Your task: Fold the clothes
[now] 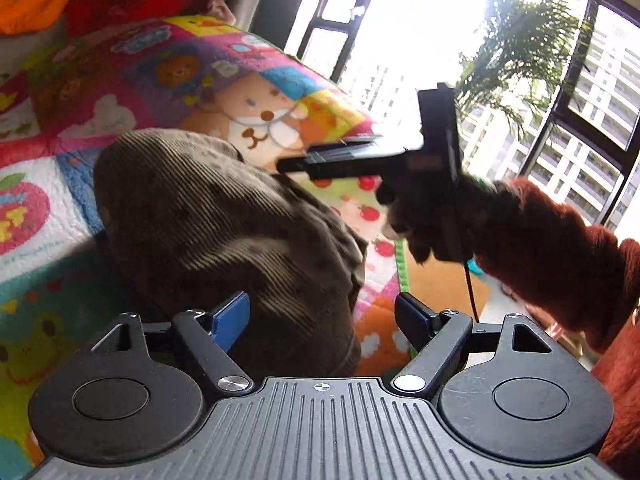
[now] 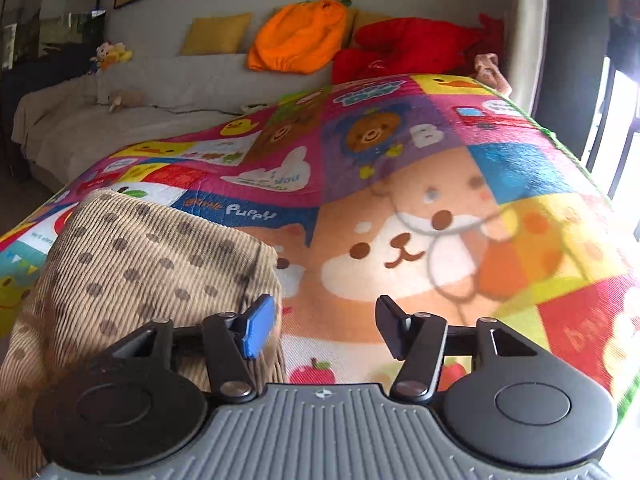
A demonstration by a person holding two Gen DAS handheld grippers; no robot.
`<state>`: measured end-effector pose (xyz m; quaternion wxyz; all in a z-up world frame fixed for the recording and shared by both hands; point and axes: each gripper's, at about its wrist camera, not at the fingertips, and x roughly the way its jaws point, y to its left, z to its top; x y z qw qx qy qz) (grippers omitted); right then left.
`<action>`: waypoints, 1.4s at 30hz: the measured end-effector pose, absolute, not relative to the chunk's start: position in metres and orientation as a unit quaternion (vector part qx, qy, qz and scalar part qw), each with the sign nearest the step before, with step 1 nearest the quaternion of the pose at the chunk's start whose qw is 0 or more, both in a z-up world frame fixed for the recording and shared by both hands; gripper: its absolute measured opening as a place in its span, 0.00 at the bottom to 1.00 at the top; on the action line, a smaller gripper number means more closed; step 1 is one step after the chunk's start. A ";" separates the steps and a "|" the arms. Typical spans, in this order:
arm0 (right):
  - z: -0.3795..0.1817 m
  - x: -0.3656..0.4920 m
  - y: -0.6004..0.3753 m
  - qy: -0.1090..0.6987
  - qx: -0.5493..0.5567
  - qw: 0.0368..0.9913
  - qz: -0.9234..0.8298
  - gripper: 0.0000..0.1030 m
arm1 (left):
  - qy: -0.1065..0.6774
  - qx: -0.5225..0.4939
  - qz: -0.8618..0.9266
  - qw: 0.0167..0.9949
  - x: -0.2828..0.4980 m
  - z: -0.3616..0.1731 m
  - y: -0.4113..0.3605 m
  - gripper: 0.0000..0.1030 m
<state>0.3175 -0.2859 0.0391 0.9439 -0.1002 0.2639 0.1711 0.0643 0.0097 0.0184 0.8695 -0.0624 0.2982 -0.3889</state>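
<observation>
A tan ribbed garment with dark dots (image 1: pixel 224 216) lies bunched on the colourful cartoon blanket (image 1: pixel 132 64). My left gripper (image 1: pixel 322 314) is open just above the garment's near edge, with nothing between its fingers. The right gripper shows in the left wrist view as a black tool (image 1: pixel 368 156) held by a hand in a brown fuzzy sleeve, above the garment's far right side. In the right wrist view the right gripper (image 2: pixel 322 324) is open and empty; the garment (image 2: pixel 132 272) lies to its left, under the blue finger pad (image 2: pixel 258 330).
The blanket (image 2: pixel 440 200) covers a raised surface that drops off at the right, next to a tall window (image 1: pixel 580 92). A grey sofa (image 2: pixel 160 92) with an orange cushion (image 2: pixel 298 36) and a red cushion (image 2: pixel 404 44) stands behind.
</observation>
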 end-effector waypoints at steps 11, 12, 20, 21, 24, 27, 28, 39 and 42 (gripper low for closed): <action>0.009 0.257 -0.285 0.305 -0.003 0.916 0.261 0.55 | 0.323 -0.113 -0.329 0.880 0.202 0.023 0.002 0.80; 0.005 0.252 -0.278 0.307 -0.006 0.912 0.272 0.55 | 0.328 -0.108 -0.325 0.881 0.211 0.020 0.000 0.81; 0.002 0.240 -0.268 0.300 -0.026 0.914 0.272 0.59 | 0.395 -0.148 -0.260 0.868 0.259 -0.025 0.012 0.89; 0.004 0.236 -0.272 0.293 -0.034 0.918 0.266 0.61 | 0.383 -0.155 -0.263 0.872 0.253 -0.020 0.018 0.87; 0.012 0.226 -0.282 0.274 -0.059 0.928 0.246 0.63 | 0.337 -0.143 -0.265 0.892 0.227 0.005 0.029 0.86; 0.023 0.224 -0.287 0.253 -0.067 0.937 0.232 0.63 | 0.294 -0.138 -0.264 0.908 0.198 0.031 0.040 0.86; 0.029 0.225 -0.288 0.243 -0.062 0.940 0.233 0.63 | 0.283 -0.142 -0.271 0.909 0.188 0.037 0.042 0.86; 0.024 0.344 -0.270 0.302 0.114 0.909 0.265 0.44 | 0.313 -0.156 -0.226 0.910 0.161 0.000 0.028 0.56; 0.017 0.352 -0.253 0.303 0.101 0.908 0.272 0.21 | 0.309 -0.145 -0.227 0.912 0.181 0.007 0.031 0.53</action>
